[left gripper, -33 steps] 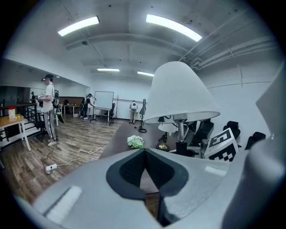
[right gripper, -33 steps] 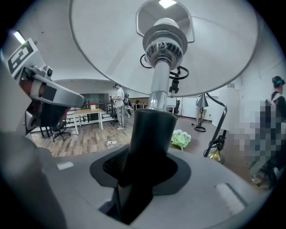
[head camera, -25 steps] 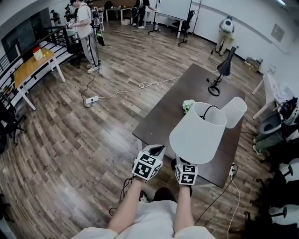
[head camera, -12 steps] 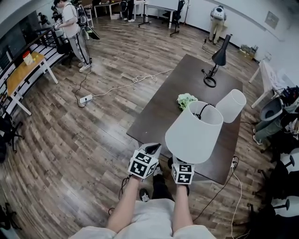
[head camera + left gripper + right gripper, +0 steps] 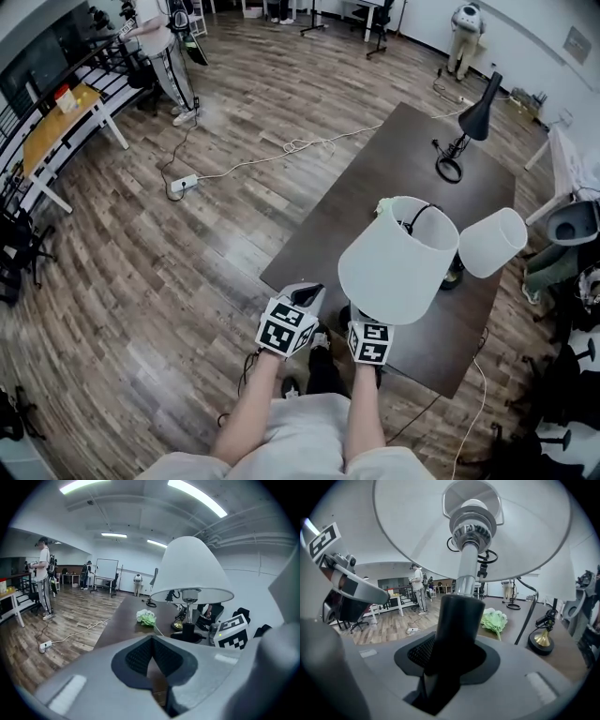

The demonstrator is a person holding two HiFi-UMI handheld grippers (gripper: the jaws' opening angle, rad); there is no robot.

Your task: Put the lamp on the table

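A lamp with a white shade (image 5: 398, 262) hangs upright over the near end of the dark table (image 5: 375, 178). My right gripper (image 5: 364, 319) is shut on its black stem (image 5: 457, 620), below the metal socket, and the shade (image 5: 417, 527) fills the top of the right gripper view. My left gripper (image 5: 305, 298) is beside it to the left, over the table's near corner. Its pads meet at the tips with nothing between them (image 5: 151, 639). In the left gripper view the lamp's shade (image 5: 192, 569) stands to the right.
On the table stand a second white-shade lamp (image 5: 492, 242) with a gold base (image 5: 542, 641), a black desk lamp (image 5: 469, 131) and a green bunch of flowers (image 5: 146, 617). A power strip (image 5: 184, 183) with cable lies on the floor. A person (image 5: 164, 47) stands far left.
Both grippers have moved forward and a little down over the table's near end, carrying the lamp along. The right gripper's hold on the stem is unchanged.
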